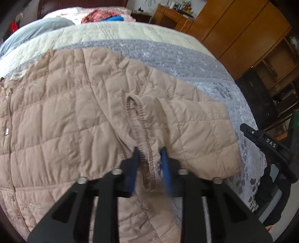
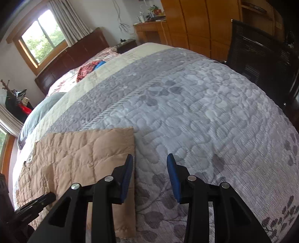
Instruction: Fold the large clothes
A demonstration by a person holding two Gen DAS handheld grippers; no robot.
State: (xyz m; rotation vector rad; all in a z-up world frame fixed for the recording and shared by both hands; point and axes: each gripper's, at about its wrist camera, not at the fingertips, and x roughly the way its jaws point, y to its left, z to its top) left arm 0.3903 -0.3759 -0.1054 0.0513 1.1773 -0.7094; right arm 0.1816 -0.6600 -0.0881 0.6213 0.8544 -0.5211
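A beige quilted jacket (image 1: 61, 119) lies spread on the bed, zipper at the left. Its sleeve cuff (image 1: 201, 134) is folded over the body. My left gripper (image 1: 149, 158) has its blue fingers on either side of the sleeve's ribbed seam edge (image 1: 149, 168), closed on the fabric. In the right wrist view the jacket's hem corner (image 2: 89, 149) lies lower left. My right gripper (image 2: 149, 164) is open and empty, its left finger over the jacket's right edge, its right finger over the bedspread. The right gripper also shows in the left wrist view (image 1: 269, 147).
The bed has a grey floral quilted bedspread (image 2: 205, 112) and a cream blanket (image 1: 112, 31). Red and blue clothes (image 1: 104, 15) lie near the headboard. Wooden wardrobes (image 1: 243, 33) and a black chair (image 2: 261, 56) stand to the right.
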